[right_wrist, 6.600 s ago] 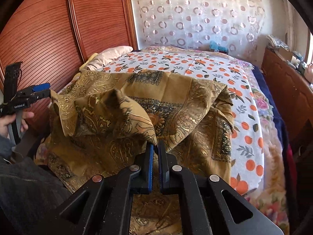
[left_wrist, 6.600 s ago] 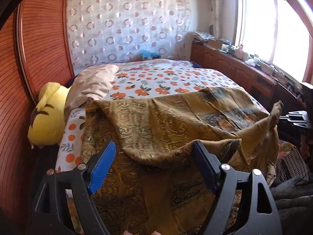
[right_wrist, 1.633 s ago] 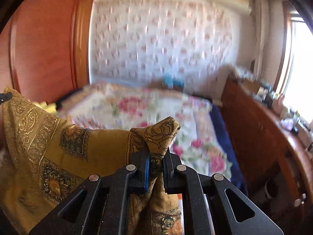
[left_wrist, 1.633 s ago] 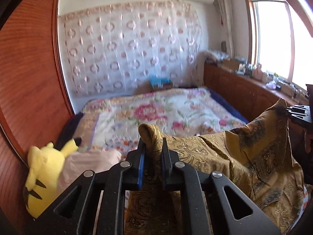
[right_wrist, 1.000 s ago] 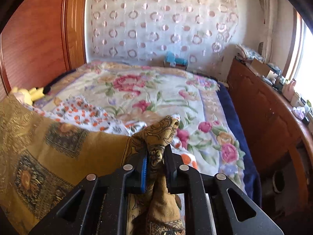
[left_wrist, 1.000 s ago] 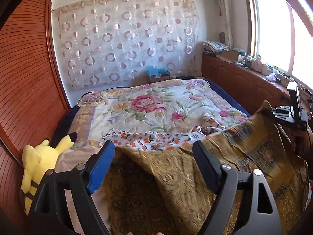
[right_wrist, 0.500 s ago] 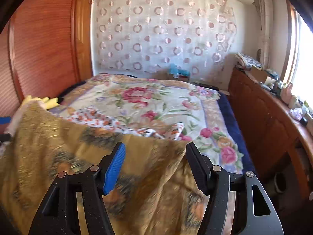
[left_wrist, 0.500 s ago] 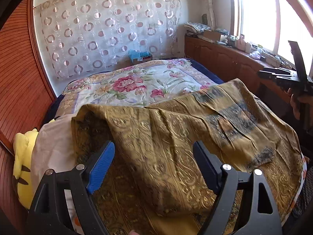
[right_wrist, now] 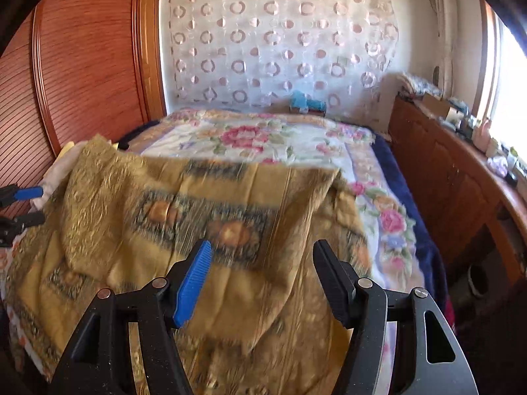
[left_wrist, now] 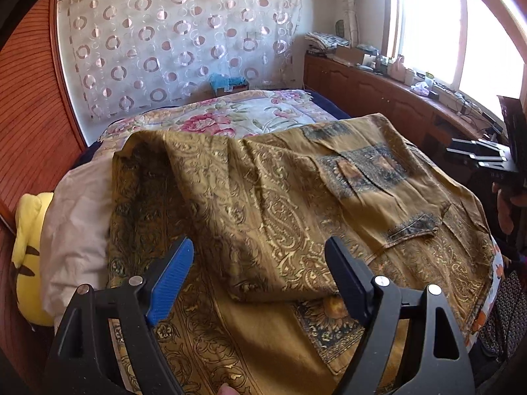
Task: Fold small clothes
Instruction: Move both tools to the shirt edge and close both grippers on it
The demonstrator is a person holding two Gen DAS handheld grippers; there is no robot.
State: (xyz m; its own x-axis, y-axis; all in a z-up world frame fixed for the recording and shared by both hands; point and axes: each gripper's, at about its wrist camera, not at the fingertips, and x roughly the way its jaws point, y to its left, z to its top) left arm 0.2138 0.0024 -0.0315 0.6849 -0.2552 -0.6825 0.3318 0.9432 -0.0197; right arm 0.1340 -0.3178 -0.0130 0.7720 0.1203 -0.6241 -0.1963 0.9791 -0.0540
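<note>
L gripper (left_wrist: 260,276) fingers wide apart, nothing pinched | R gripper (right_wrist: 262,275) jaws had just been opening, nothing btwn them | gold paisley cloth (left_wrist: 280,197) lay folded over itself right under & ahead of both | floral bedspread (right_wrist: 263,138) beyond it, pillow (left_wrist: 75,223) off to L

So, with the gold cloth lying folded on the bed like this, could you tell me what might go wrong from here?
1. The folded-over layer of the gold patterned cloth lies wrinkled and skewed, its edges not matching the layer beneath, so a further fold may come out crooked.
2. Both the left claw and the right claw stand open with nothing held, so a regrasp could catch only one layer.
3. One side drapes over the pale pillow, which may shift the fold.
</note>
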